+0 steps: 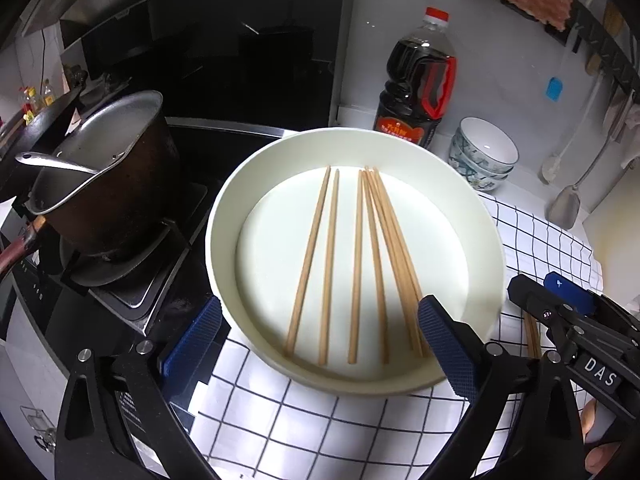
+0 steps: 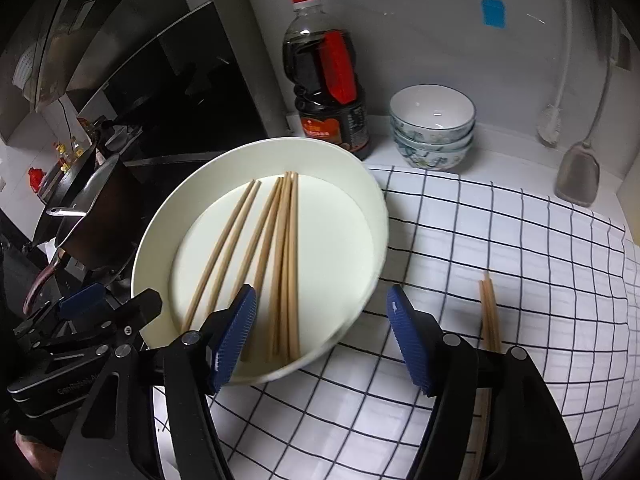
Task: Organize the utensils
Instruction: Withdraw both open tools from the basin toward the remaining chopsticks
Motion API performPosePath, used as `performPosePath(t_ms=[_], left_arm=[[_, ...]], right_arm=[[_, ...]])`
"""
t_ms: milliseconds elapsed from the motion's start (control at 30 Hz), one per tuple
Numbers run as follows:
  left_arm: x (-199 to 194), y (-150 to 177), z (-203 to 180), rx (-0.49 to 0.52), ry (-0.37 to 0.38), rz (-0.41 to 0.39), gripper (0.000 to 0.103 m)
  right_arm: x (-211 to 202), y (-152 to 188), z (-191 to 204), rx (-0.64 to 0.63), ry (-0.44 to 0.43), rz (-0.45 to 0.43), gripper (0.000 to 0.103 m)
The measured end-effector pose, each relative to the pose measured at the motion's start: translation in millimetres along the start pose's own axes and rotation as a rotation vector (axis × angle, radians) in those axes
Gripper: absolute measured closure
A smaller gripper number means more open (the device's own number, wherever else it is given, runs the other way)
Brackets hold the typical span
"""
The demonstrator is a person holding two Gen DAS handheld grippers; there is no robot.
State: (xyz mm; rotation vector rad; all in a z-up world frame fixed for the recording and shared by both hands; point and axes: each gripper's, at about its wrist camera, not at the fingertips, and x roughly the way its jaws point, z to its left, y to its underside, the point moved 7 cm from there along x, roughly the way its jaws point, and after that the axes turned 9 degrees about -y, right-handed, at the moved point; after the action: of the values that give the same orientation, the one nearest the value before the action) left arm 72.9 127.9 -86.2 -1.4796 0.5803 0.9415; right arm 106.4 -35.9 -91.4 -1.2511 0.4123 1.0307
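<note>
Desk: pale counter (image 2: pixel 500 160) beside a stove, partly covered by a checked cloth (image 2: pixel 500 280).
On the cloth: cream plate (image 2: pixel 360 200), its left edge overhanging toward the stove; loose chopsticks (image 2: pixel 489 312) just right of the plate.
On bare desk, at the back wall: dark sauce bottle (image 2: pixel 328 92), stacked bowls (image 2: pixel 432 128).

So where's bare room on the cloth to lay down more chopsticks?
Checked cloth lies bare between the plate, the stacked bowls and the two chopsticks already out. More bare cloth shows in front of the plate. The plate's left side is crowded: the pot on the stove sits beside it.
</note>
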Motion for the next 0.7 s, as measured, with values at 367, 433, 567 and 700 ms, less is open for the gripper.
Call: performPosePath(t_ms=[367, 433, 567, 700], left_arm=[[-14, 26, -41, 0.054, 0.046, 0.011, 0.006], [-15, 30, -50, 0.066, 0.056, 0.014, 0.006], [-16, 38, -66, 0.086, 0.074, 0.024, 0.006], [-17, 47, -84, 0.106, 0.094, 0.024, 0.006]], right_arm=[[-23, 23, -35, 0.034, 0.042, -0.001, 0.037], [-28, 28, -43, 0.042, 0.05, -0.005, 0.037], [-36, 38, -59, 0.059, 0.073, -0.007, 0.035], [-42, 53, -79, 0.081, 0.101, -0.004, 0.034]])
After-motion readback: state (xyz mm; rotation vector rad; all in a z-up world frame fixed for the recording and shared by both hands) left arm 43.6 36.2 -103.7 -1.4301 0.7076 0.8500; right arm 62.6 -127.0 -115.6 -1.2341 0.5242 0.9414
